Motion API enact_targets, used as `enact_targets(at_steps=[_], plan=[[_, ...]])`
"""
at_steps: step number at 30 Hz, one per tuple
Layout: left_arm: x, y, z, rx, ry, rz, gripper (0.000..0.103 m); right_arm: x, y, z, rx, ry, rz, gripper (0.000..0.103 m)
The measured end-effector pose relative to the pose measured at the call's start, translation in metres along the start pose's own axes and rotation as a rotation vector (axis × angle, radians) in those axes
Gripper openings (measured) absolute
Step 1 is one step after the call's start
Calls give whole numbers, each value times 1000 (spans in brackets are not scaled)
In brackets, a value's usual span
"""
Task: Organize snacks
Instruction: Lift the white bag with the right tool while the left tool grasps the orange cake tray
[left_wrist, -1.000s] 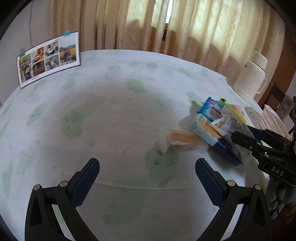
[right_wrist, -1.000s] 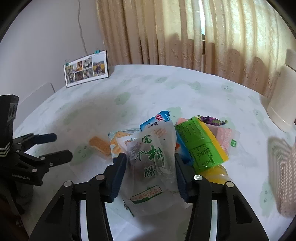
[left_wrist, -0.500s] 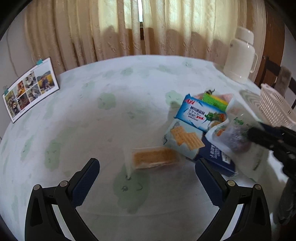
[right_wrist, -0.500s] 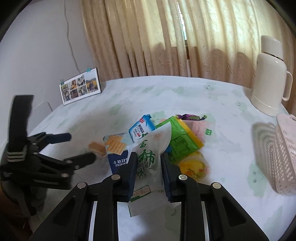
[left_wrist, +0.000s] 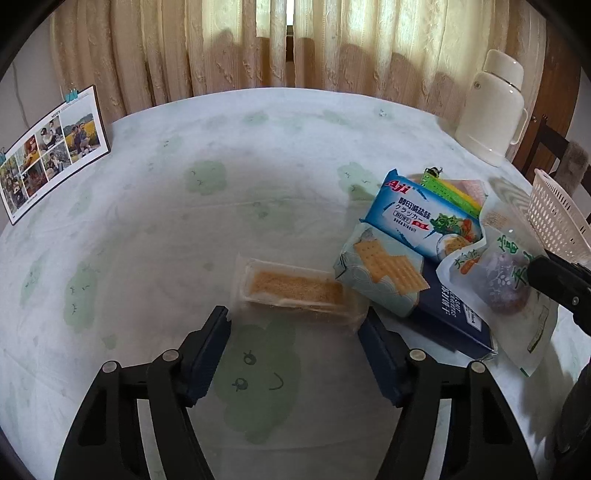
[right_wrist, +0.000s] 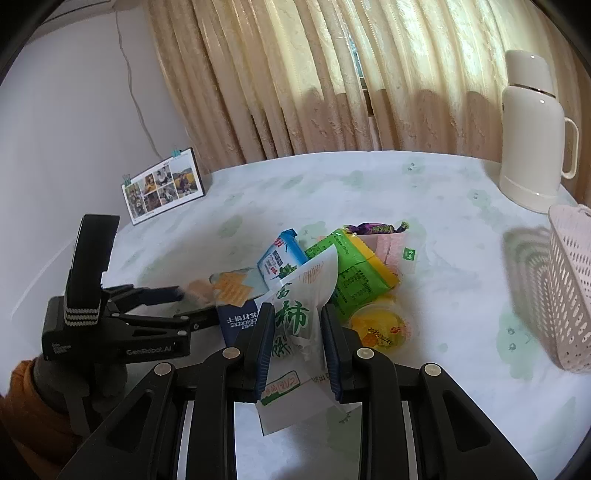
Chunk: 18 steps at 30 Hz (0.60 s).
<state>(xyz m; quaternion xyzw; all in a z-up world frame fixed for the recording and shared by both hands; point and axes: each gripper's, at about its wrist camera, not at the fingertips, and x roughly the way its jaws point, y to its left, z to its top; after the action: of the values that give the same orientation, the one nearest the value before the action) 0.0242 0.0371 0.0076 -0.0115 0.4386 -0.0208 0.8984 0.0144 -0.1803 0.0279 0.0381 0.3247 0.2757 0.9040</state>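
Right wrist view puts the pale pink perforated plastic basket (right_wrist: 569, 288) at the right edge of the frame, well apart from the heap of snacks at centre; carry your packet there level, and let go only once it is over the rim. Your right gripper (right_wrist: 297, 325) is pinched onto the white persimmon-cake pouch with green lettering (right_wrist: 299, 314). Your left gripper (left_wrist: 295, 325) stands wide open, its fingertips flanking the clear-wrapped tan wafer bar (left_wrist: 295, 288), low centre in its view.
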Motion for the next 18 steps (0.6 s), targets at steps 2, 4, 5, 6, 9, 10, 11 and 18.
enact_targets(at_steps=[2, 4, 5, 6, 9, 10, 11, 18], plan=[[-5, 1, -1, -2, -27, 2, 65, -2, -2, 0, 12, -5, 10, 27], [-12, 2, -3, -3, -58, 13, 63, -2, -3, 2, 21, -10, 17, 27], [-16, 3, -5, -6, -72, 23, 63, -3, -4, 2, 25, -12, 21, 27], [-19, 4, -7, -13, -84, 31, 60, -3, -5, 2, 30, -14, 24, 27], [-24, 10, -11, -43, -77, 29, 26, -6, -7, 3, 49, -27, 41, 23], [-23, 13, -13, -60, -69, 28, 26, -7, -8, 4, 54, -32, 47, 22], [-23, 16, -14, -75, -60, 28, 26, -7, -8, 4, 57, -33, 52, 22], [-27, 36, -15, -186, -67, 12, 77, 6, -1, -1, 42, 40, 90, 27]])
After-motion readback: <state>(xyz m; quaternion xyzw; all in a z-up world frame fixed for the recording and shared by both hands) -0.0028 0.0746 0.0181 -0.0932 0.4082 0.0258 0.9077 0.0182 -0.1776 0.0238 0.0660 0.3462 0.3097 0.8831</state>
